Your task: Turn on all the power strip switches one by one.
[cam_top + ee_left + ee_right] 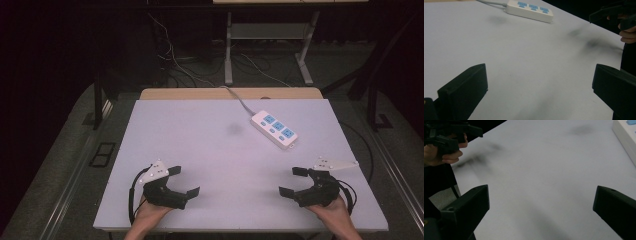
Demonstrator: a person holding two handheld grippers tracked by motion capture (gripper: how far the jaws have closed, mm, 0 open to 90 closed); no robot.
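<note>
Start position: left gripper (184, 180) and right gripper (290, 181) rest near edge of table (200, 145), jaws apart, empty. Power strip (274, 129) far right, untouched. Next move probably reach toward it.

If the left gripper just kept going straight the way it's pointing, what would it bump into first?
Probably nothing nearby: between the open left gripper and the far side lies bare table. The power strip sits roughly ahead, farther off, though depth is hard to judge.
</note>
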